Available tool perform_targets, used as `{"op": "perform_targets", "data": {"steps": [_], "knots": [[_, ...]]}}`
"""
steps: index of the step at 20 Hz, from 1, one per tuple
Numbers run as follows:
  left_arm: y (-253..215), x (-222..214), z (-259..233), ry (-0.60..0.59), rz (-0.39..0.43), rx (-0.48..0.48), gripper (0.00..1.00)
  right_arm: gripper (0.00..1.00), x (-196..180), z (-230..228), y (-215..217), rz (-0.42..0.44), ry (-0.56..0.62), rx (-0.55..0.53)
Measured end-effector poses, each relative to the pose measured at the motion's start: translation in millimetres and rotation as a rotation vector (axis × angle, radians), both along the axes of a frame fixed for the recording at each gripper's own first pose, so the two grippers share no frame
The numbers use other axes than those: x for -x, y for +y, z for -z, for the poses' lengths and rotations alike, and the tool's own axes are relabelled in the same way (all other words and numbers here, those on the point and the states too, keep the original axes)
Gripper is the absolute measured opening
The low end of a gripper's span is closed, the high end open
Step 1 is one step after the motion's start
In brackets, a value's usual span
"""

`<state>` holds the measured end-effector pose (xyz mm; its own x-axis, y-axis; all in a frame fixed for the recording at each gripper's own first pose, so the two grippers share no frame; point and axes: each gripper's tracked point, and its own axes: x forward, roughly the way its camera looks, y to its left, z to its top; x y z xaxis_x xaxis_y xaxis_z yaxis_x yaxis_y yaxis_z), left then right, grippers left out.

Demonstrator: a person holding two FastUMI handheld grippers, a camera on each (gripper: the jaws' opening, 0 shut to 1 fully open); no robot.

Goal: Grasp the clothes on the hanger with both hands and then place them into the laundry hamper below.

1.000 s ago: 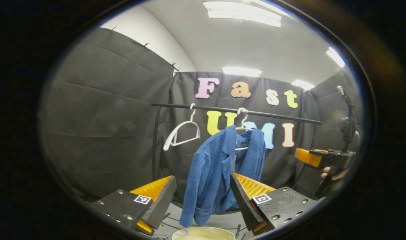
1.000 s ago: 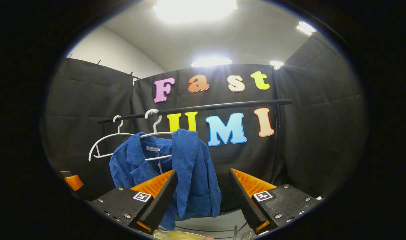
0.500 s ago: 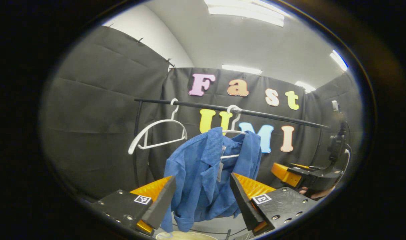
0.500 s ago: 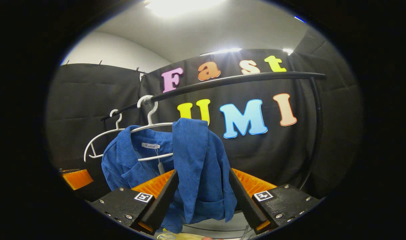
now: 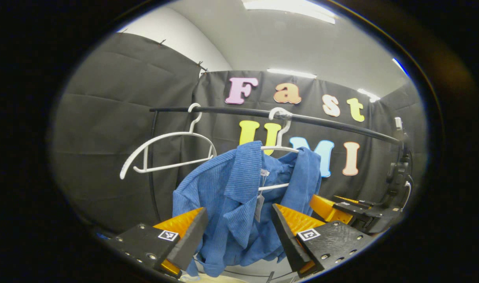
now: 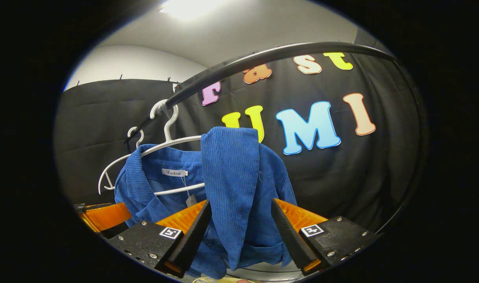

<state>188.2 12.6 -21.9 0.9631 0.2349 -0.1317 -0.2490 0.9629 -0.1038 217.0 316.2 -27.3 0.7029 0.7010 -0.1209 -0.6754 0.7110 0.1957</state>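
Note:
A blue corduroy jacket (image 5: 239, 196) hangs from a white hanger (image 5: 279, 148) on a black rail (image 5: 223, 111). In the left gripper view my left gripper (image 5: 237, 236) stands open, its two fingers either side of the jacket's left front and collar. The right gripper's view has the jacket (image 6: 235, 173) close up on its hanger (image 6: 172, 141), and my right gripper (image 6: 239, 236) is open around the hanging right shoulder panel. Whether any finger touches the cloth I cannot tell. The other gripper sits low right of the jacket (image 5: 341, 208) and low left (image 6: 105, 216) in the opposite views.
An empty white hanger (image 5: 164, 157) hangs further left on the rail (image 6: 263, 59). The rail's upright post (image 5: 153, 165) stands at the left end. A pale hamper rim (image 5: 219, 278) peeks in below the jacket. Black cloth walls close the booth all around.
Both grippers have moved in towards the jacket, which now looms larger between each pair of fingers. The rail sits higher in the right gripper view. Both stay open.

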Motion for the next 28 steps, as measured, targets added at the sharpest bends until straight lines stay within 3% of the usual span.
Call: {"op": "perform_targets", "data": {"steps": [7, 13, 15, 19, 21, 22, 23, 26, 27, 28], "knots": [[7, -43, 12, 0.019, -0.059, 0.000, 0.94, 0.92, -13, 23, 44, -0.147, 0.002, 0.087], [12, -69, 28, 0.041, -0.086, 0.053, 0.92, 0.95, -37, 33, 57, -0.119, -0.039, 0.116], [17, -73, 32, 0.055, -0.106, 0.038, 0.94, 0.91, -43, 34, 58, -0.106, -0.062, 0.129], [20, -77, 31, 0.041, -0.126, 0.011, 0.92, 0.95, -54, 32, 60, -0.077, -0.078, 0.107], [20, -76, 34, 0.048, -0.125, 0.007, 0.92, 0.89, -49, 35, 63, -0.094, -0.073, 0.108], [22, -80, 37, 0.056, -0.134, 0.000, 0.92, 0.79, -51, 34, 63, -0.098, -0.077, 0.112], [26, -82, 39, 0.061, -0.147, -0.005, 0.82, 0.70, -52, 32, 63, -0.103, -0.082, 0.112], [14, -86, 42, 0.060, -0.078, 0.037, 0.55, 0.39, -42, 31, 70, -0.175, -0.075, 0.097], [23, -81, 43, 0.063, -0.118, 0.030, 0.55, 0.34, -37, 30, 72, -0.205, -0.066, 0.084], [22, -79, 43, 0.054, -0.106, 0.049, 0.18, 0.19, -38, 30, 67, -0.208, -0.062, 0.076]]}}
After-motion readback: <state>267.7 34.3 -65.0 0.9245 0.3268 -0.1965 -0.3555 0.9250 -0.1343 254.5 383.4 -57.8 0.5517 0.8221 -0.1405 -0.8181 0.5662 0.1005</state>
